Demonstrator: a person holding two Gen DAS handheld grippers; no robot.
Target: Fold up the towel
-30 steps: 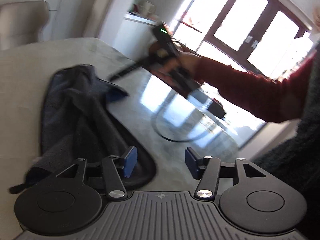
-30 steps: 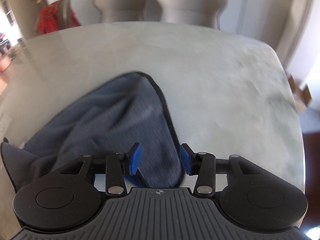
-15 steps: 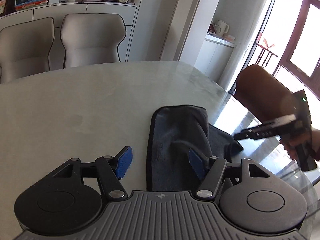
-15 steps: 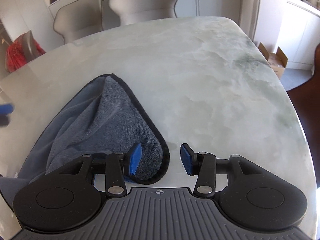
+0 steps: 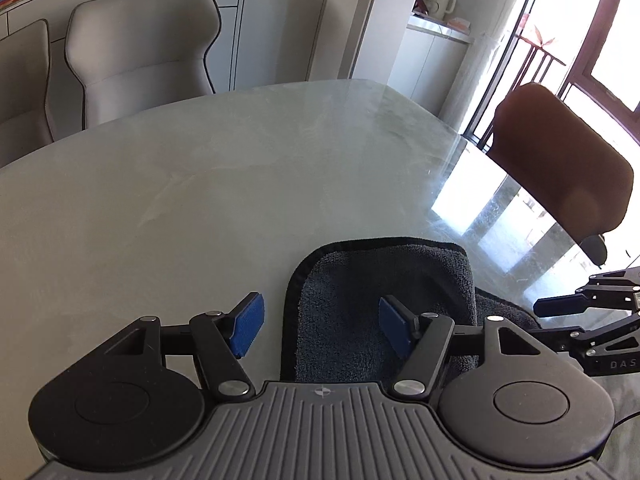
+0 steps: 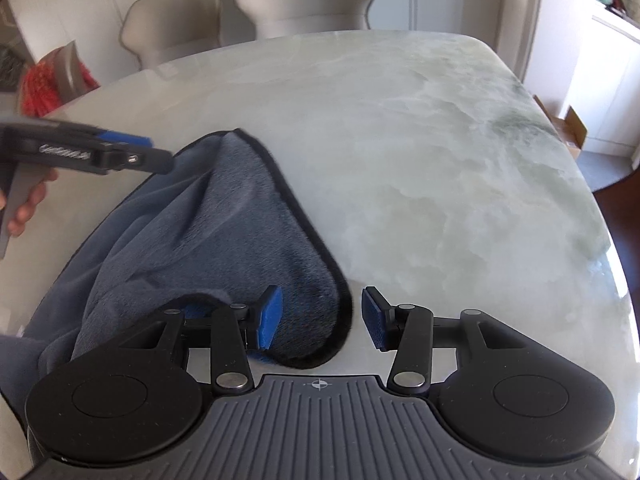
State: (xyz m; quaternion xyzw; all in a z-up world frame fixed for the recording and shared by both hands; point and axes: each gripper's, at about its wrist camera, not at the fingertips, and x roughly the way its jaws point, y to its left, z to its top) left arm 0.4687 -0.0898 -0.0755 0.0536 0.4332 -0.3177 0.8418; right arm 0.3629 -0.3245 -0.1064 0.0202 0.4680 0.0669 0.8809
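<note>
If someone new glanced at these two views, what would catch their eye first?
Most likely the dark grey towel, lying rumpled on the pale marble table. Next, the two open grippers with blue pads: the left gripper over one black-edged corner, the right gripper at another. A brown chair stands by the bright window.

Bare table (image 6: 420, 152) beyond the rumpled towel (image 6: 224, 232); chairs (image 5: 136, 52) line its far edge.

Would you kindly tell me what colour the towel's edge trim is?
Black, bordering the grey-blue towel; clearest in the right wrist view.
</note>
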